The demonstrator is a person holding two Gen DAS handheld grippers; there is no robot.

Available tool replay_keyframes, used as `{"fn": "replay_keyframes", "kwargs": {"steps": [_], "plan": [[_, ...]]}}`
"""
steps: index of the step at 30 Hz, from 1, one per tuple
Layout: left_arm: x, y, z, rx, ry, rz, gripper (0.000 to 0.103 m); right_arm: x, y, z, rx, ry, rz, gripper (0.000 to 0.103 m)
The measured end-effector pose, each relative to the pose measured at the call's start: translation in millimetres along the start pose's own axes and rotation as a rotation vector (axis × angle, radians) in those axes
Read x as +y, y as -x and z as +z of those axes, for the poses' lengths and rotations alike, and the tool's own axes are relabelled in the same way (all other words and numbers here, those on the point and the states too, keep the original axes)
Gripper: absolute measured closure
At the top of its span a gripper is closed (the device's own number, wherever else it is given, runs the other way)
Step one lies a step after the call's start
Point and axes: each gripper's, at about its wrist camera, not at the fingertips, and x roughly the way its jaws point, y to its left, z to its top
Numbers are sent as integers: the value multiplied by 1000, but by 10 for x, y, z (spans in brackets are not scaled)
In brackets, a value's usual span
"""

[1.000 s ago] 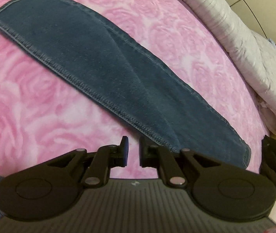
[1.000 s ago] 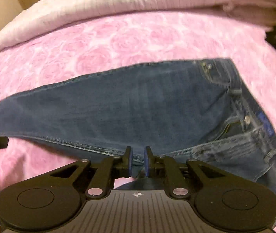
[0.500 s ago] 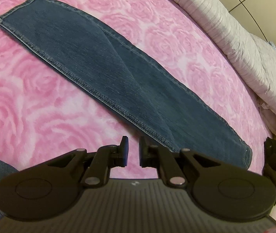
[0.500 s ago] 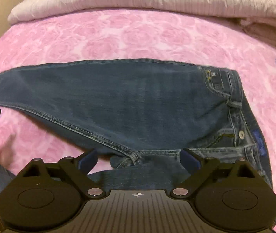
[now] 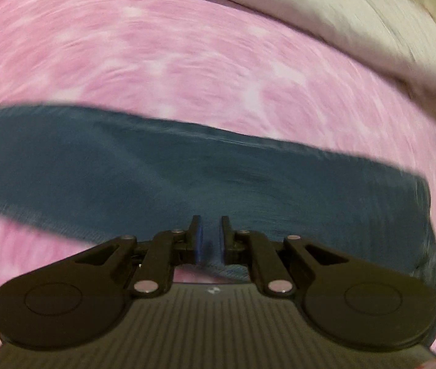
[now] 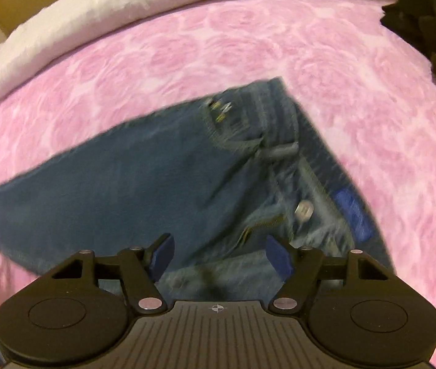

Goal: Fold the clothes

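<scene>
Blue jeans lie flat on a pink rose-patterned bedspread (image 5: 156,55). In the blurred left wrist view one leg (image 5: 187,178) runs straight across the picture. My left gripper (image 5: 210,236) hovers over the leg's near edge; its jaws stand a narrow gap apart and are opening, with no cloth pinched that I can see. In the right wrist view the jeans' top (image 6: 144,184) shows, with the waistband (image 6: 310,141), a metal button (image 6: 304,209) and a blue label (image 6: 353,212). My right gripper (image 6: 219,253) hangs above the fly, jaws wide and closing, pads clear of the denim.
A white quilt (image 5: 340,24) is heaped along the far side of the bed and also shows as the quilt (image 6: 95,9) in the right wrist view. A dark garment (image 6: 433,15) lies at the far right. Pink bedspread (image 6: 279,40) surrounds the jeans.
The right gripper has let go of the denim, opened wide and shifted toward the waistband. The left view has swung round, and the leg now lies level across it.
</scene>
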Motion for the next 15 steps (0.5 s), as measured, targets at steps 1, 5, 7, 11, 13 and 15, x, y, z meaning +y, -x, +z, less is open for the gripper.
{"fn": "replay_keyframes", "kwargs": {"steps": [1, 5, 7, 11, 13, 15], "plan": [[-104, -85, 61, 8, -49, 1, 95, -33, -36, 94, -2, 8, 5, 33], [-458, -420, 307, 23, -206, 9, 94, -91, -239, 475, -19, 62, 12, 32], [-539, -545, 447, 16, -244, 4, 94, -157, -352, 661, -33, 63, 18, 32], [-571, -753, 731, 10, -303, -32, 88, -405, -527, 985, -62, -23, 75, 32], [-572, -859, 816, 33, -348, -39, 88, -524, -623, 1092, -60, -72, 111, 32], [-575, -963, 896, 57, -394, -42, 88, -613, -723, 1147, -44, -107, 121, 32]]}}
